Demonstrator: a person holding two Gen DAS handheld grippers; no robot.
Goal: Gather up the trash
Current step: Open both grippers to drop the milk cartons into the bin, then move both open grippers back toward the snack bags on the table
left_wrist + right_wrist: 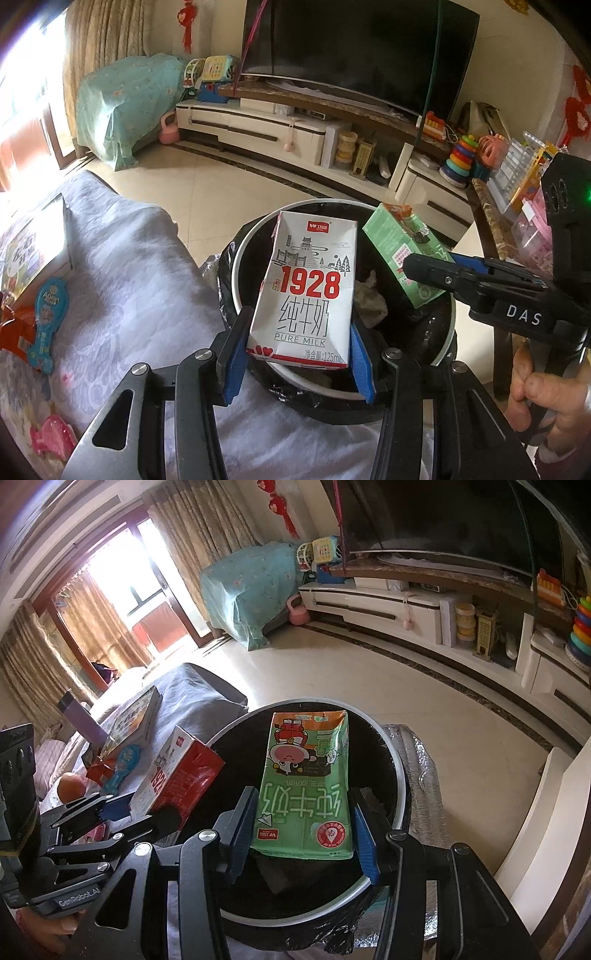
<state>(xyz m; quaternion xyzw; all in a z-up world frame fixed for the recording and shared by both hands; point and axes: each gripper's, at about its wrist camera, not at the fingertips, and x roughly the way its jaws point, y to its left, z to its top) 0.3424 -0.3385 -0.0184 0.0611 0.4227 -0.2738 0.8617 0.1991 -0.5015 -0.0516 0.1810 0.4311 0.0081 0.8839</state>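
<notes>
The bin (448, 334) stood on pale floor with its round rim ringed by black liner. In the left wrist view a grey-draped sofa (122, 266) pressed against the rim from 9 o'clock, and a dark table edge (491, 221) closed in at 3 o'clock. Open floor (207, 192) ran from the rim toward 12 o'clock as far as the TV cabinet (266, 129). In the right wrist view clear floor also spread from 1 to 3 o'clock of the bin (400, 786).

The left gripper (297, 354) was closed part-way on the white carton (306, 291), its blue pads against the carton's lower sides. The carton stood up from the pads toward 12 o'clock, over the bin mouth near the 9 o'clock rim. Crumpled paper (369, 295) lay inside the bin, just right of the carton.

The right gripper (304, 830) was likewise closed part-way on the green carton (306, 786), pads on its lower sides, print upside down. That carton hung over the bin's middle, its far end pointing to 12 o'clock and short of the far rim.

In the left view the green carton (400, 251) sat at 2 o'clock of the white one, apart from it, over the 3 o'clock rim. In the right view the white carton (177, 775) showed at 9 o'clock, over the rim beside the sofa (192, 694).
</notes>
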